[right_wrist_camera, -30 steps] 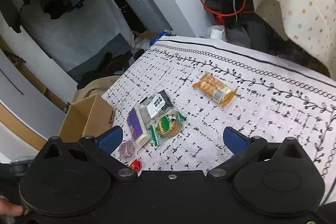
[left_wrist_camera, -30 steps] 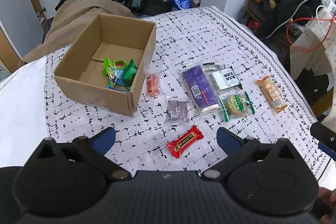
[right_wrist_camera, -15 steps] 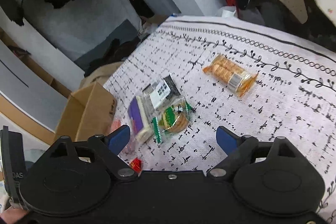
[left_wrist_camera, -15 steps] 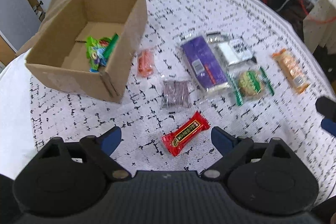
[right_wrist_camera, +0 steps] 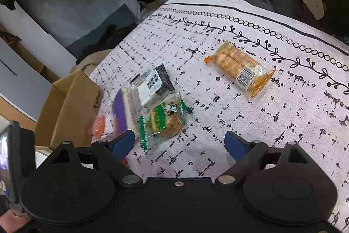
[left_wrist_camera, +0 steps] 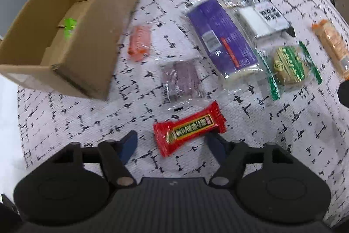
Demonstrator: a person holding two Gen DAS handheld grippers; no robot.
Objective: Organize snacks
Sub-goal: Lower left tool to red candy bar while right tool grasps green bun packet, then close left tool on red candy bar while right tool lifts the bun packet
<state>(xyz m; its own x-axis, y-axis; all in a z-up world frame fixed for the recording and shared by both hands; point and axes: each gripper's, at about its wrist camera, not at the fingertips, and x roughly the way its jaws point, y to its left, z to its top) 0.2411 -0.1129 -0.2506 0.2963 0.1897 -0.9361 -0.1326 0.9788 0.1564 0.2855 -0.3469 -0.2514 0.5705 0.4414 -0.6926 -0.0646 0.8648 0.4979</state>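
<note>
My left gripper (left_wrist_camera: 172, 144) is open, low over the cloth, its blue fingers either side of a red snack bar (left_wrist_camera: 189, 128). Beyond it lie a brown clear-wrapped snack (left_wrist_camera: 180, 80), an orange snack (left_wrist_camera: 140, 42), a purple pack (left_wrist_camera: 222, 36), a white-and-black pack (left_wrist_camera: 260, 18), a green-wrapped biscuit (left_wrist_camera: 289, 64) and an orange cracker pack (left_wrist_camera: 332, 45). A cardboard box (left_wrist_camera: 96, 36) at the left holds a green packet (left_wrist_camera: 69, 26). My right gripper (right_wrist_camera: 180, 142) is open and empty, hovering near the green-wrapped biscuit (right_wrist_camera: 164, 119), with the cracker pack (right_wrist_camera: 238, 68) farther off.
A white cloth with black marks (left_wrist_camera: 283, 123) covers the table; its bordered edge (right_wrist_camera: 283, 36) runs along the right. Clothes, cables and furniture stand beyond the table. The box (right_wrist_camera: 72, 106) shows at the left of the right wrist view.
My left gripper has moved forward and down to the red snack bar, which now lies between its fingers. My right gripper has drifted closer to the table.
</note>
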